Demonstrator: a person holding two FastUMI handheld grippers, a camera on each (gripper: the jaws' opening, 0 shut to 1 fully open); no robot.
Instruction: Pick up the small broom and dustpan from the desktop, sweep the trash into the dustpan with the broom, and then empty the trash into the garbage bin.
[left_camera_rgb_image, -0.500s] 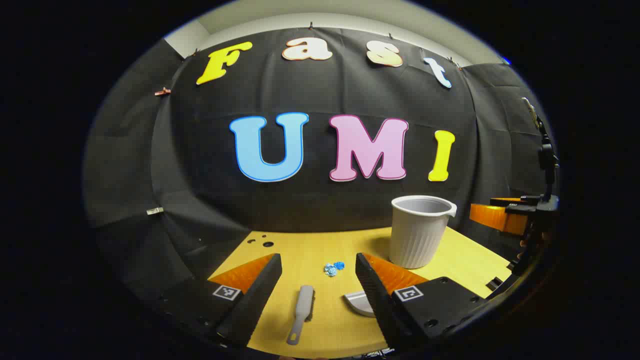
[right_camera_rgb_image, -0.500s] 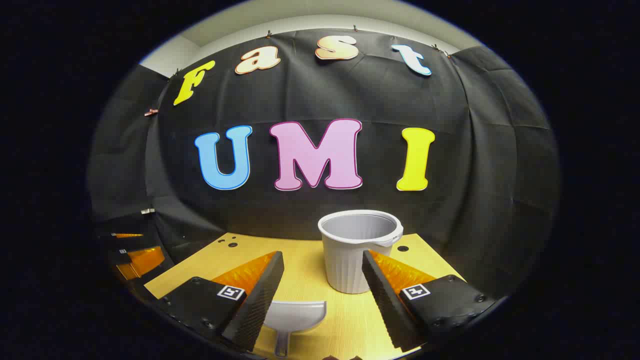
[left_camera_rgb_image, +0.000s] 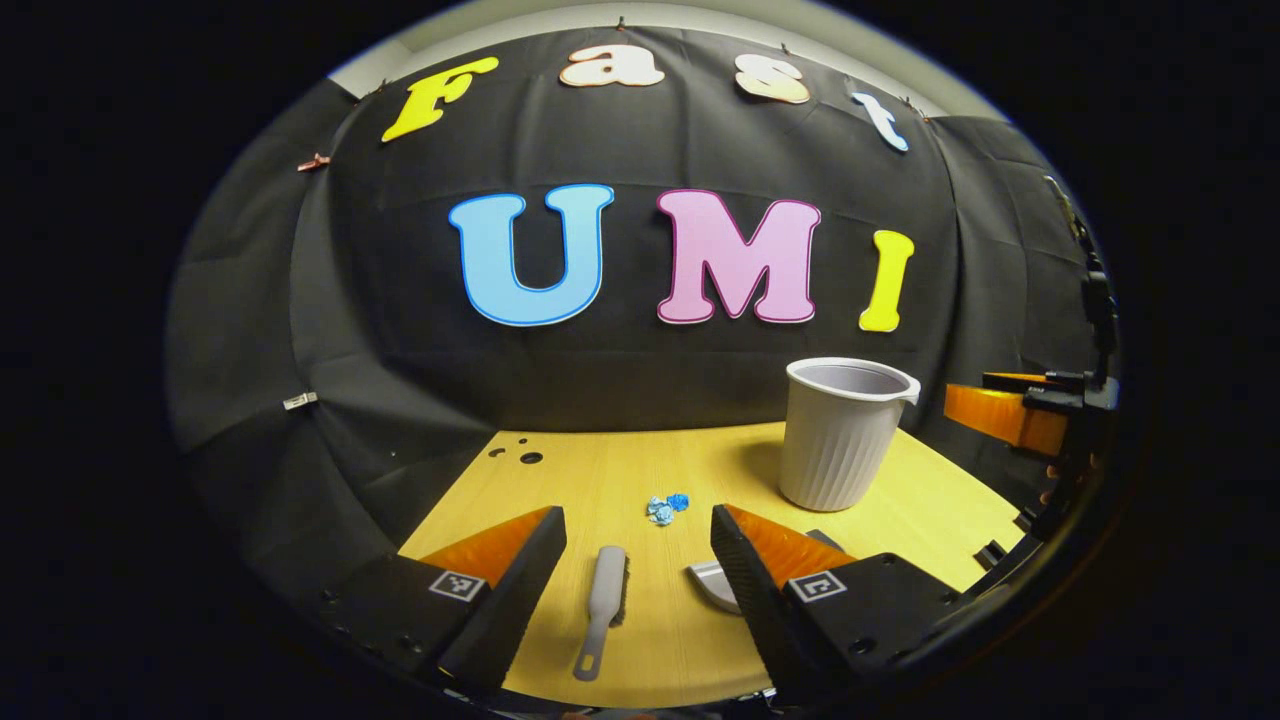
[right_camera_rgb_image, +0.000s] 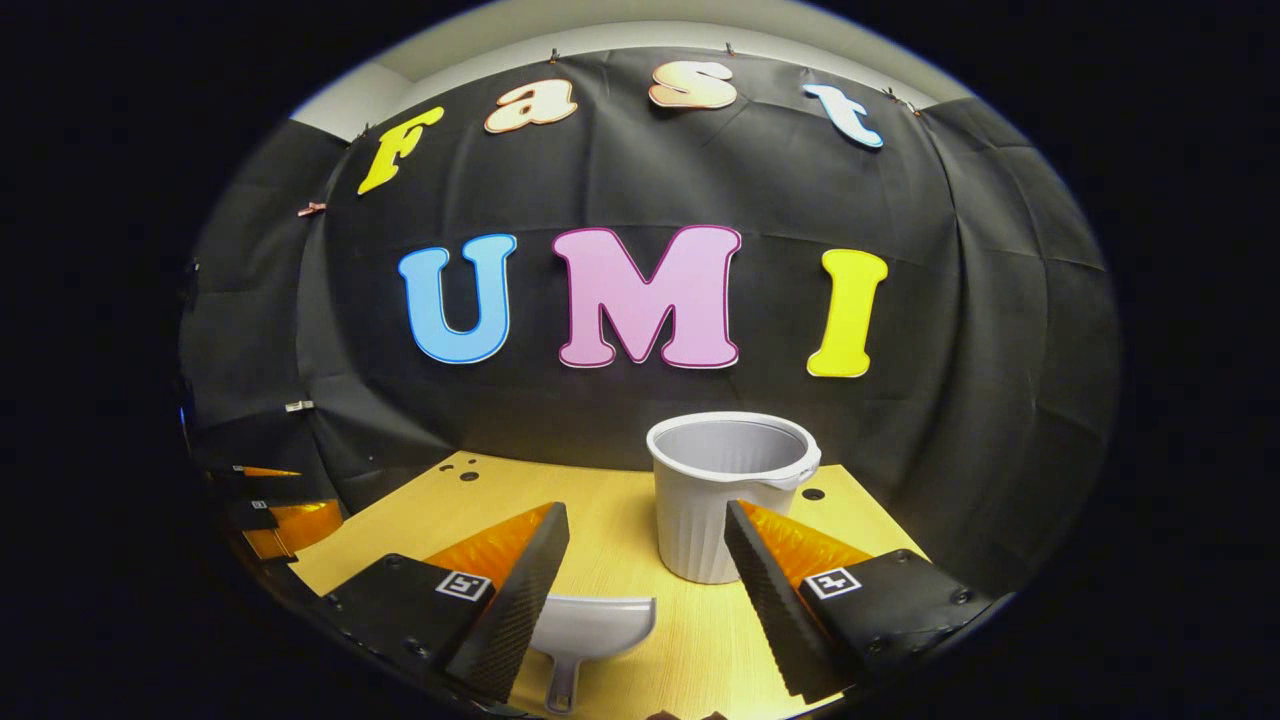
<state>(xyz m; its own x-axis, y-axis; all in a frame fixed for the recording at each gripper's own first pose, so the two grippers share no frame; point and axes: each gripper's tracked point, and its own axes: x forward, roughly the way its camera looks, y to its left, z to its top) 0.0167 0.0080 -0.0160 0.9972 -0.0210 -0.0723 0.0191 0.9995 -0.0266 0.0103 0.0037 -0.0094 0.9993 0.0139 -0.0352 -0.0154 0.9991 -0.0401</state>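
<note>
Step in hand: approach before pickup, nothing gripped. Left gripper (left_camera_rgb_image: 637, 535) jaws spread, broom (left_camera_rgb_image: 603, 610) lying between them on desktop (left_camera_rgb_image: 600, 470). Right gripper (right_camera_rgb_image: 645, 530) jaws spread, dustpan (right_camera_rgb_image: 590, 630) near its left finger. Trash (left_camera_rgb_image: 666, 508) left of bin (left_camera_rgb_image: 840, 435). Next: lower, pinch 2 handles.

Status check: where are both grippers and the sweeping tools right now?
Both grippers open, holding nothing. Broom and dustpan flat on desk, trash unswept. Bin upright behind dustpan. Nothing blocking.
</note>
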